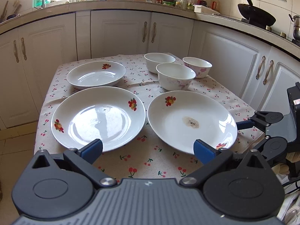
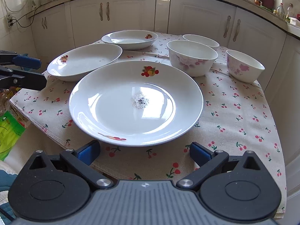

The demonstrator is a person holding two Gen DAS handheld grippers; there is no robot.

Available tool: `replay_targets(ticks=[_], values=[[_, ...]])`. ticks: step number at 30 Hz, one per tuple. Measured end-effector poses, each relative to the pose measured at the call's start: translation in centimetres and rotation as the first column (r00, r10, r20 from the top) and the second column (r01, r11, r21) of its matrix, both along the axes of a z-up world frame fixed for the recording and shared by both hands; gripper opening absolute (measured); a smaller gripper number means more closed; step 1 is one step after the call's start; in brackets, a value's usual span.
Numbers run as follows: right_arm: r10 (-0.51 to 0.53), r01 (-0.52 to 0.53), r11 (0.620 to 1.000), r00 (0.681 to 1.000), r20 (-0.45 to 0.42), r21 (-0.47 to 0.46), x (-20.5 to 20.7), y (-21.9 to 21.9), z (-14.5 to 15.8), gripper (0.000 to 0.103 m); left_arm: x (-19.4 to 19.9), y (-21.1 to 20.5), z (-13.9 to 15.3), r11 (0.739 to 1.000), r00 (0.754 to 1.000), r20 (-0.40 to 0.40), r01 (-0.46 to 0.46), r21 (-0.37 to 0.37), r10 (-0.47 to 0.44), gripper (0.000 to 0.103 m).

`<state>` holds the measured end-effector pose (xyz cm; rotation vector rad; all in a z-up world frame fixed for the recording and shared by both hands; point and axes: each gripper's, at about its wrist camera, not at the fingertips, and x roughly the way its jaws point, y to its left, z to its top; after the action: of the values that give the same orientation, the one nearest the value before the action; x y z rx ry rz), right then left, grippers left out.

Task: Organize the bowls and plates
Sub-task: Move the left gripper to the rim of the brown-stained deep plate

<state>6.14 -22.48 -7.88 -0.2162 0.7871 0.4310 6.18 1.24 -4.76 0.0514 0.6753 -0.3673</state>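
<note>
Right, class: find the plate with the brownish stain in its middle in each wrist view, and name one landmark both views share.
Left wrist view: the stained plate lies right of centre, near the picture's right jaw.
Right wrist view: the same plate fills the centre, straight ahead of the open jaws.
Shared landmark: the large flowered bowl just beyond the plate.

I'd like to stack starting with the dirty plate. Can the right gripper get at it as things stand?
Probably yes: the stained plate lies just ahead of the open right gripper, near rim facing it, nothing on the cloth between.
</note>
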Motion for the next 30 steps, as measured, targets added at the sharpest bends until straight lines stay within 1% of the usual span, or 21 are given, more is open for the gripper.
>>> replay_targets(ticks=[7, 12, 16, 21, 30], values=[[0.051, -0.051, 0.999, 0.999, 0.008, 0.012, 0.6, 0.3, -0.2, 0.103, 3.5, -1.4, 0.7, 0.995, 0.994, -0.048, 0.094, 0.016, -0.094, 0.102], [0.061, -0.061, 0.998, 0.998, 0.006, 0.015, 0.8, 0.3, -0.2, 0.103, 6.7, -3.2, 1.2, 0.982, 0.98, -0.082, 0.186, 0.025, -0.183, 0.102], [0.052, -0.052, 0.999, 0.999, 0.003, 0.014, 0.9, 0.3, -0.2, 0.103, 9.2, -4.9, 1.2, 0.964, 0.959, -0.116, 0.265, 0.032, -0.26, 0.102], [0.061, -0.062, 0.998, 0.997, 0.043, 0.03, 0.4, 0.0, -0.5, 0.103, 12.0, -6.8, 0.4, 0.936, 0.931, -0.155, 0.345, 0.071, -0.331, 0.102], [0.063, -0.065, 0.997, 0.997, 0.054, 0.037, 0.3, 0.0, -0.5, 0.103, 16.3, -8.5, -1.1, 0.892, 0.869, -0.28, 0.446, 0.081, -0.409, 0.102]])
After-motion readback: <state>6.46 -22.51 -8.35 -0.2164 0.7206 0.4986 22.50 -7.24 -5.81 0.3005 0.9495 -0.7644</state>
